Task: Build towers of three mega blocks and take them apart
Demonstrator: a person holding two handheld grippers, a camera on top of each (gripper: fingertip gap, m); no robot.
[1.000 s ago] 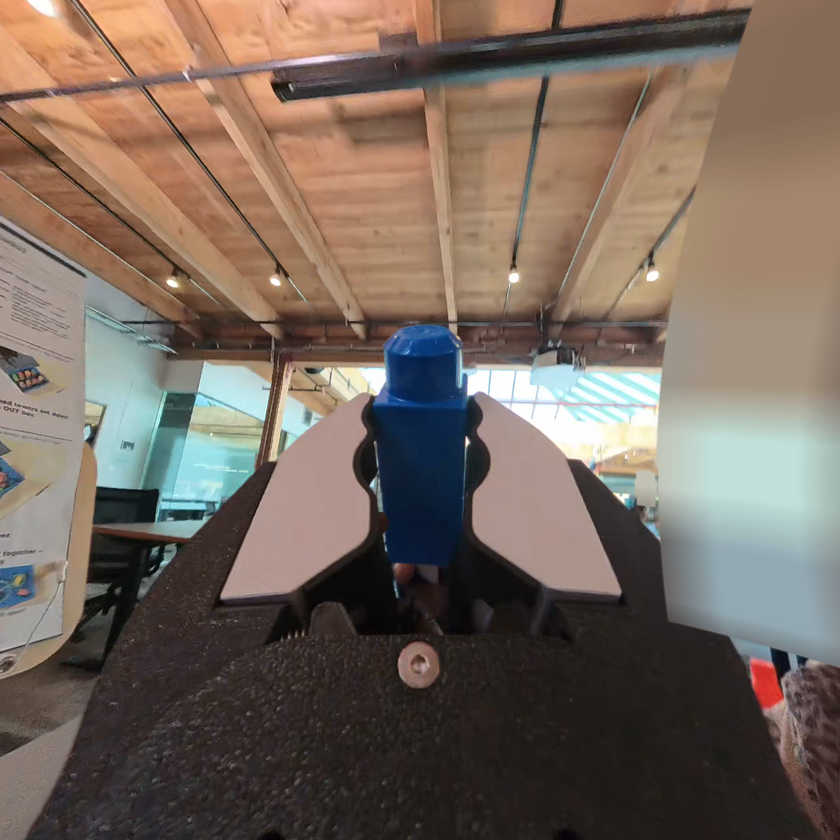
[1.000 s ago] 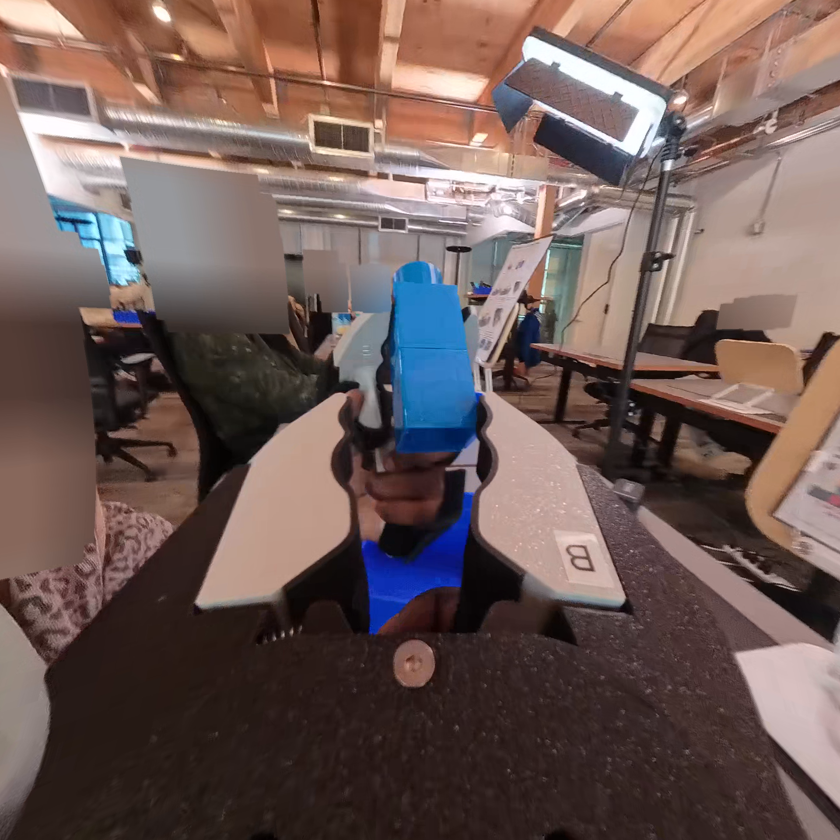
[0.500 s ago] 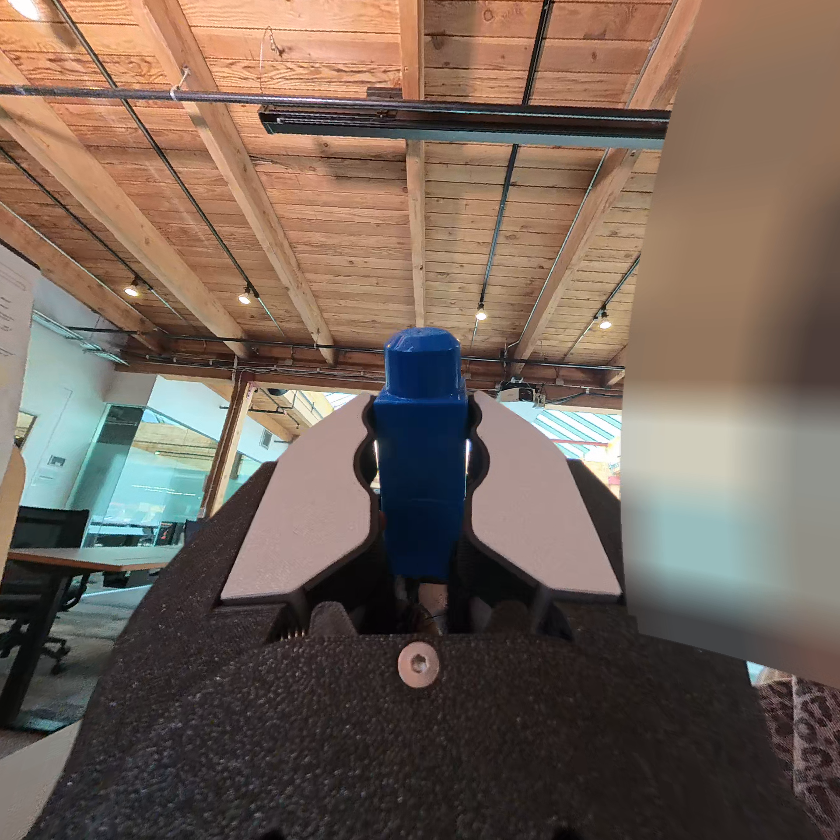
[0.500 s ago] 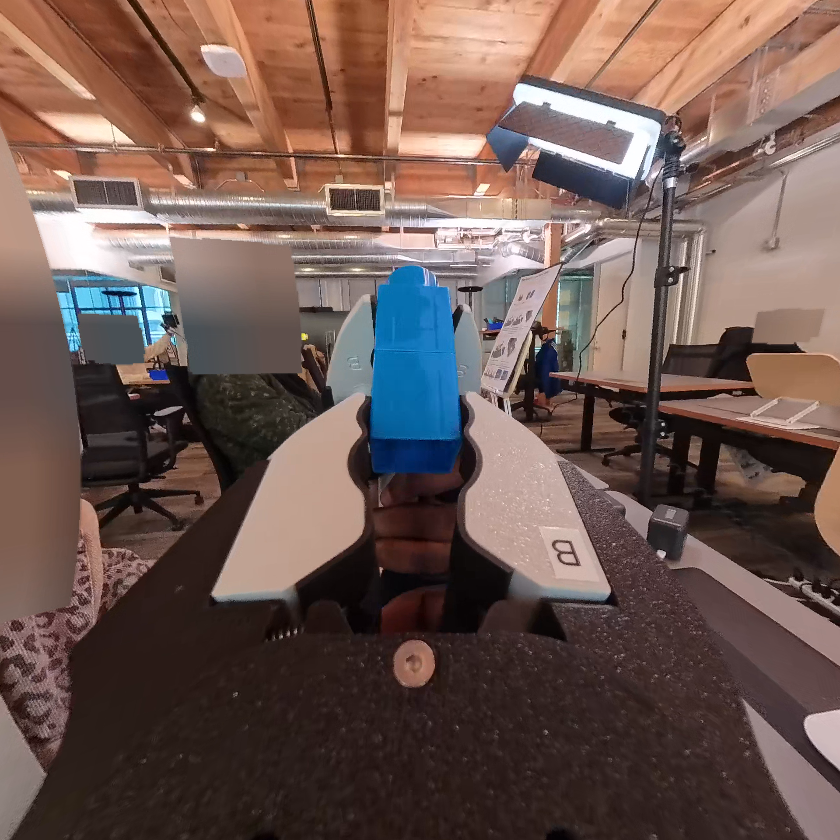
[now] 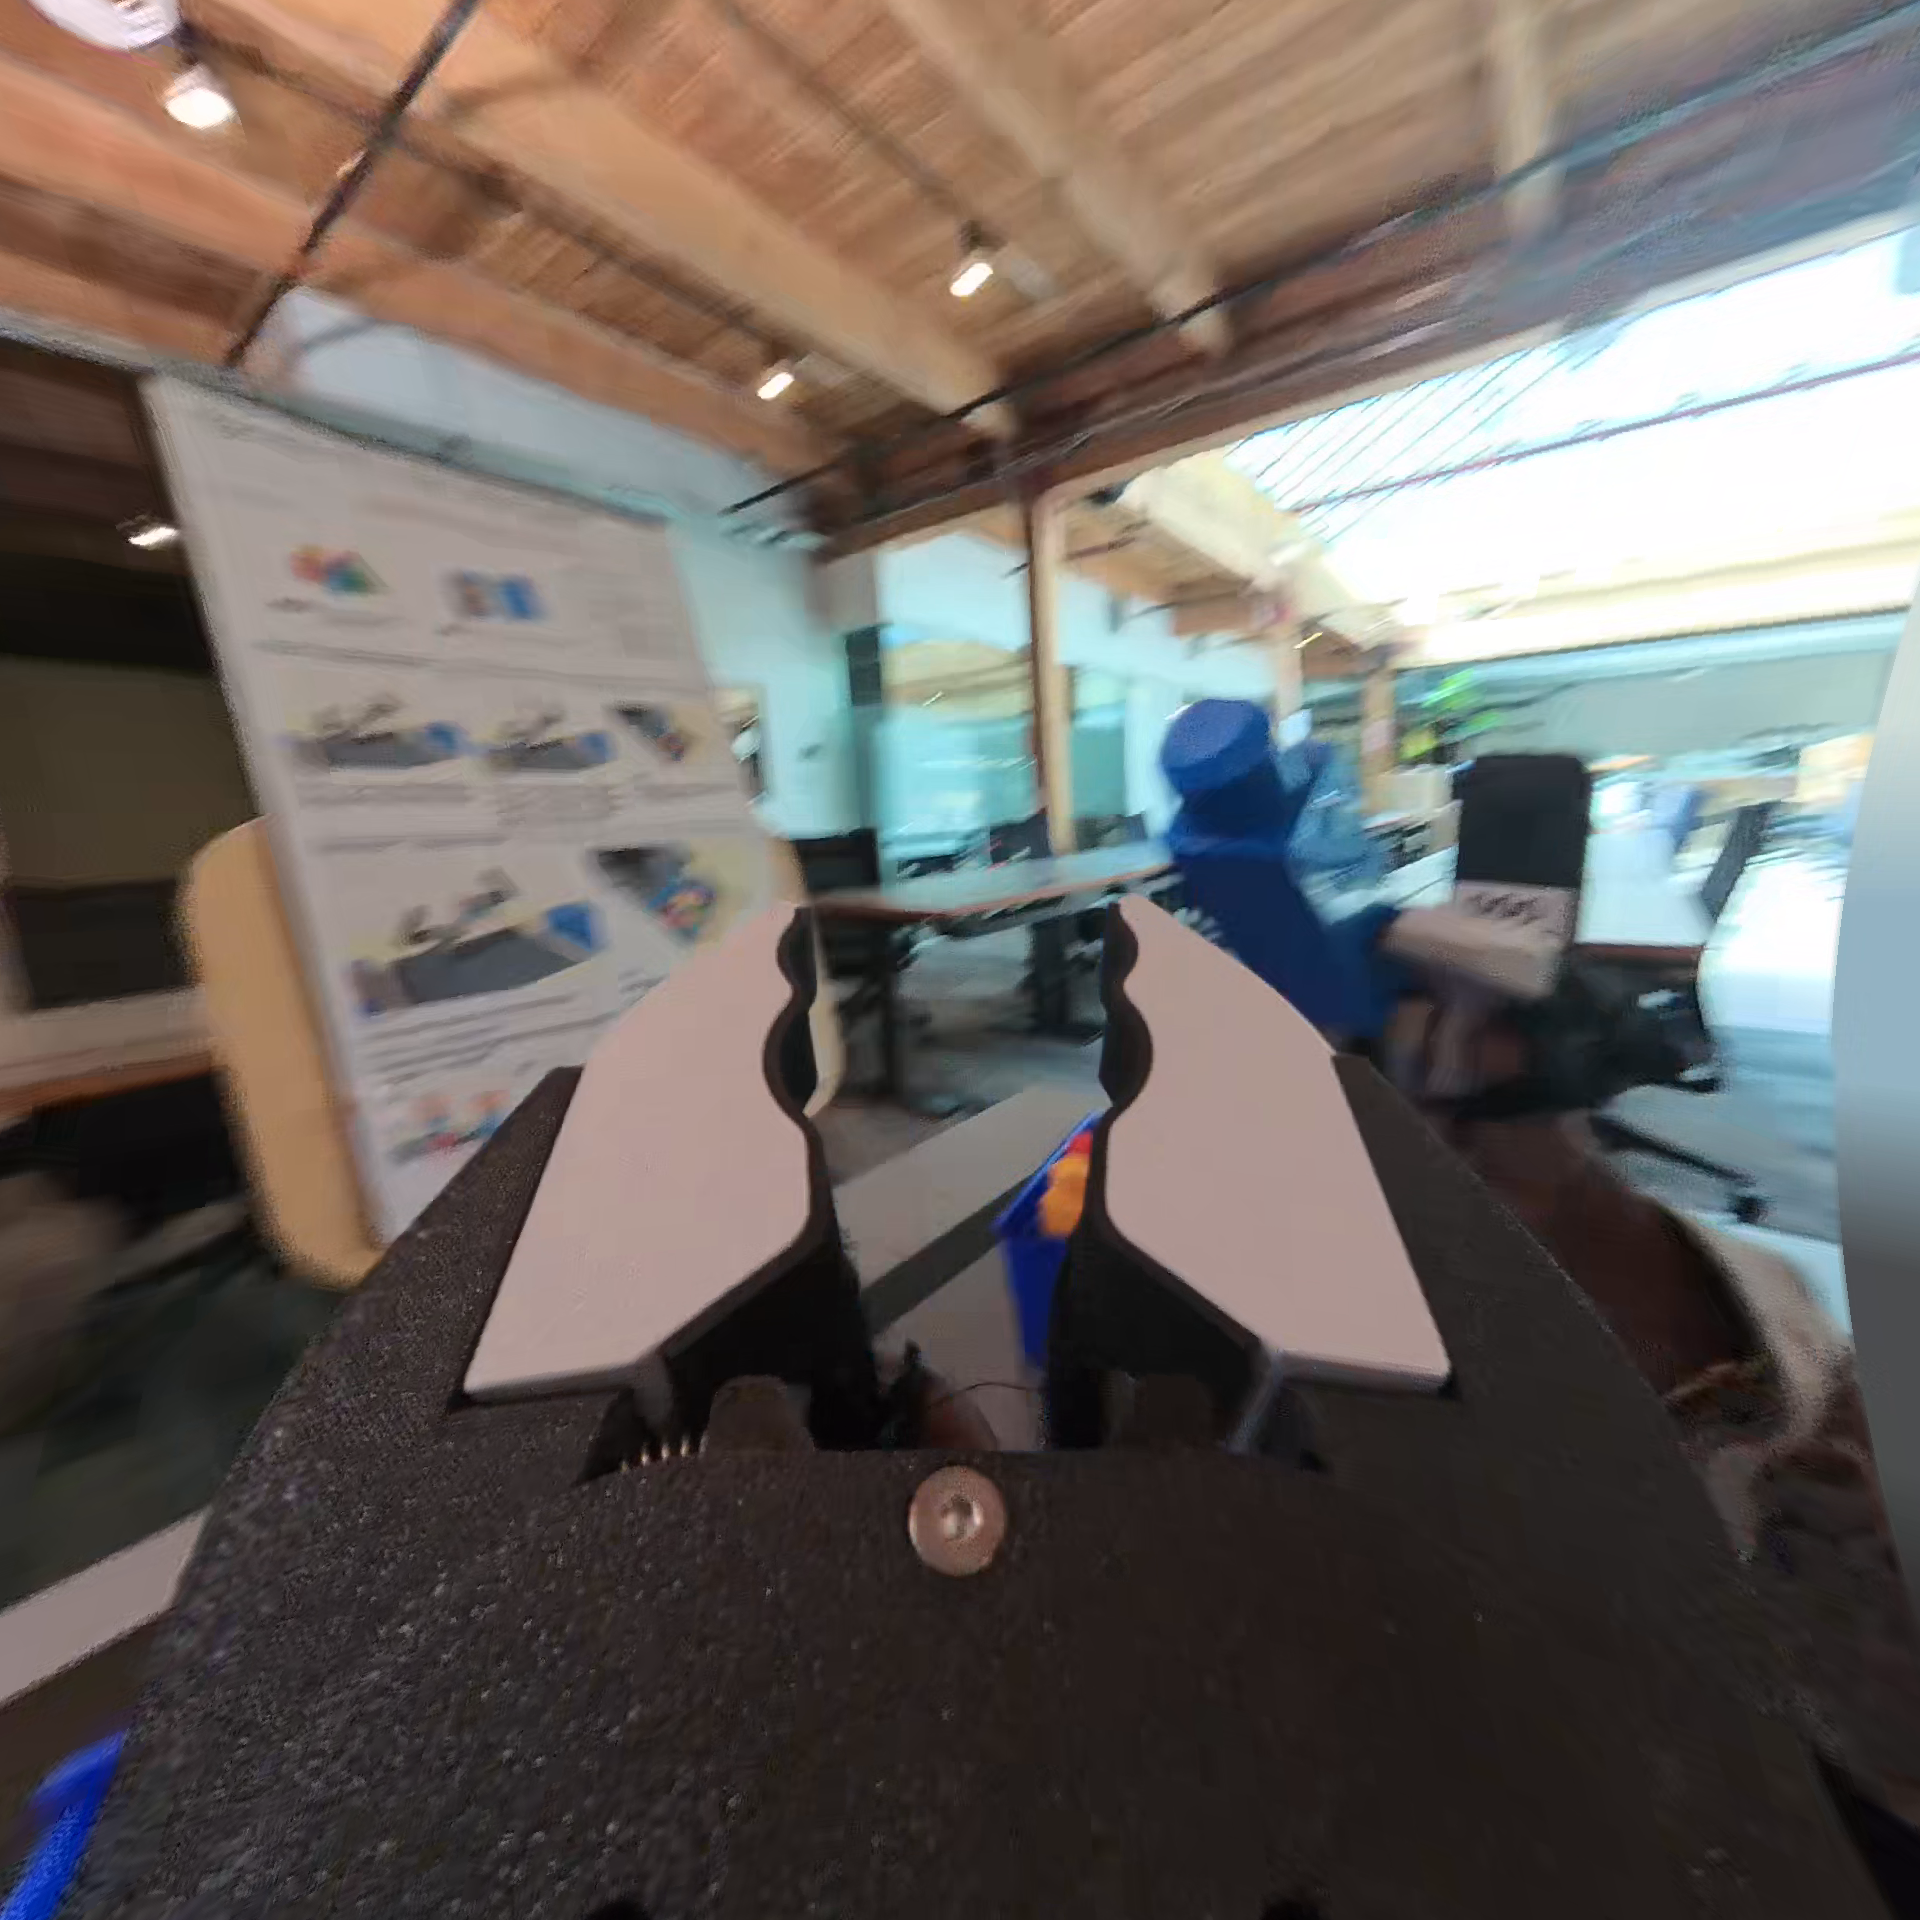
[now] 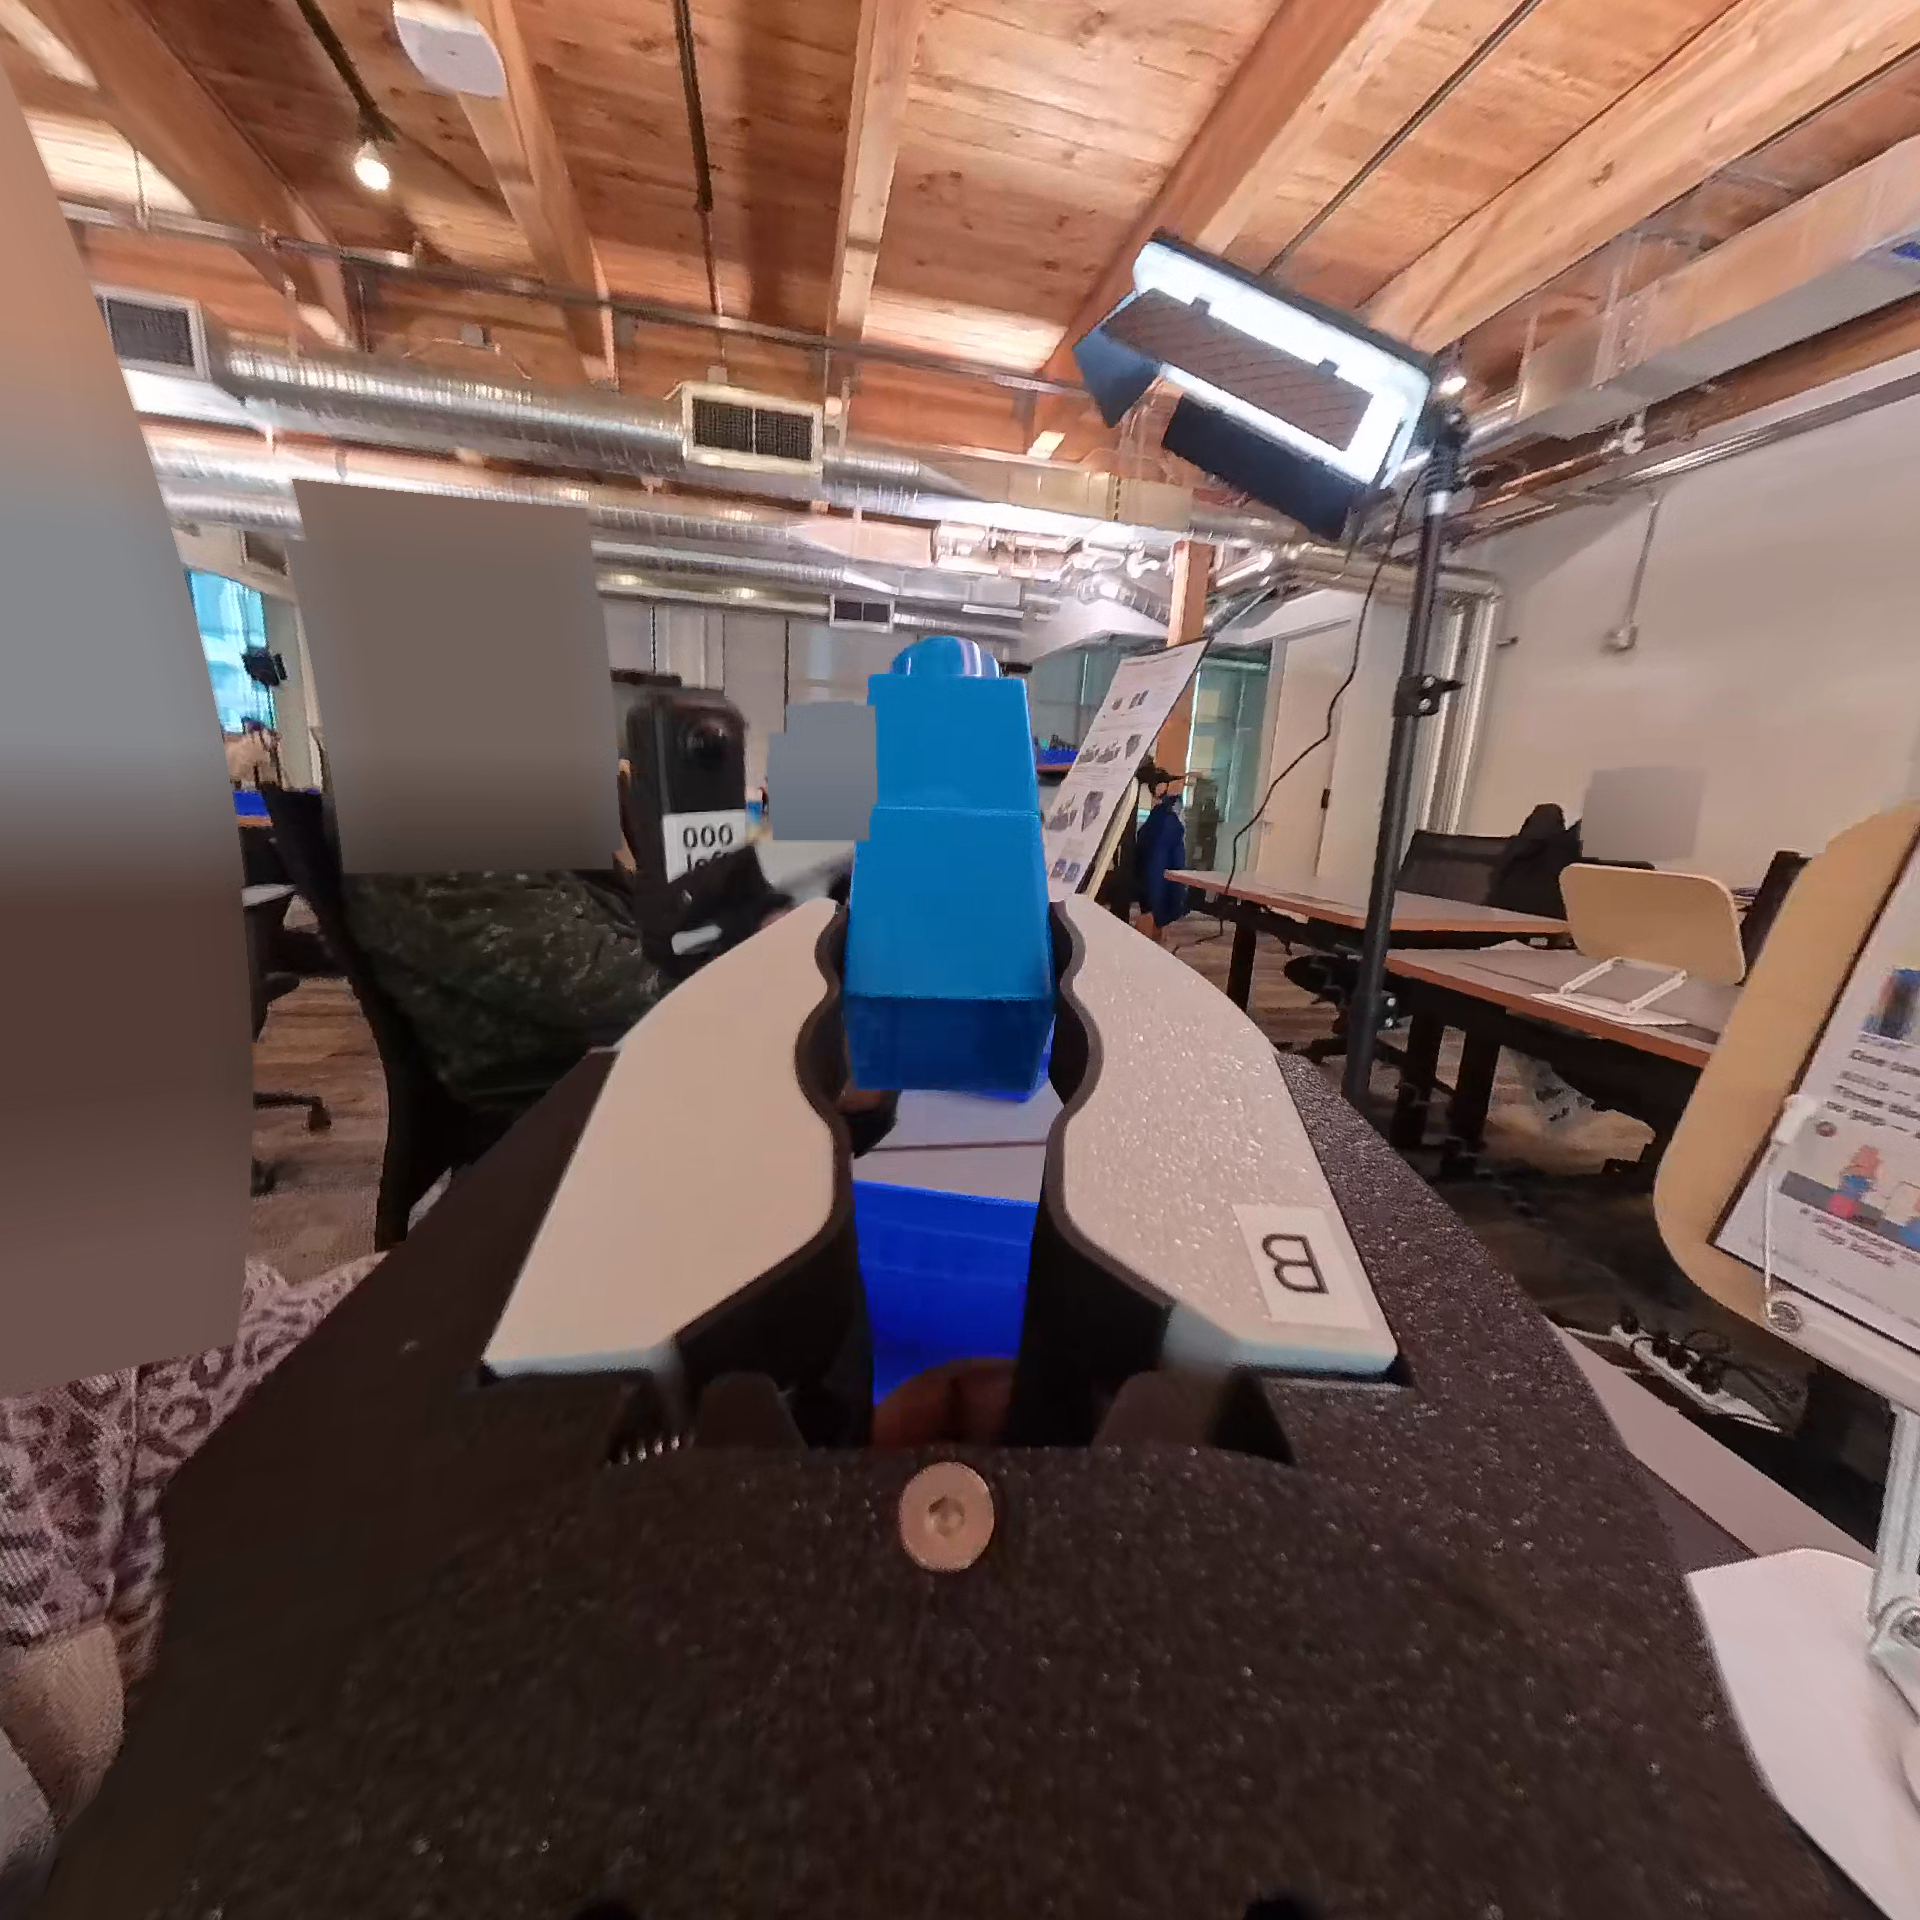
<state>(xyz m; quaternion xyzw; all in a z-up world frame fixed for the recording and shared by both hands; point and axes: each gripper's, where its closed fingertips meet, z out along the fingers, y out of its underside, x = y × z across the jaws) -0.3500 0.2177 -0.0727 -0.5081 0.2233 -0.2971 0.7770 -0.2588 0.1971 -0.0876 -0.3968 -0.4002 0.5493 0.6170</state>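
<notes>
Now, left wrist view: left gripper [image 5: 954,971] spread wide with nothing between the fingers, no longer clamped on the blue block tower [image 5: 1262,883], which shows blurred up to the right, held aloft by the other gripper. Blue bin [image 5: 1029,1262] glimpsed below between the fingers.

Right wrist view: right gripper [image 6: 943,961] still clamped on the tower, two stacked blocks visible, stud up, above the bin.

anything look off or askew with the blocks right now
Nothing looks damaged or spilled. The right gripper holds a stack of blue plastic blocks aloft, roughly in line with its fingers. The left gripper is open and empty; its view is motion-blurred.
</notes>
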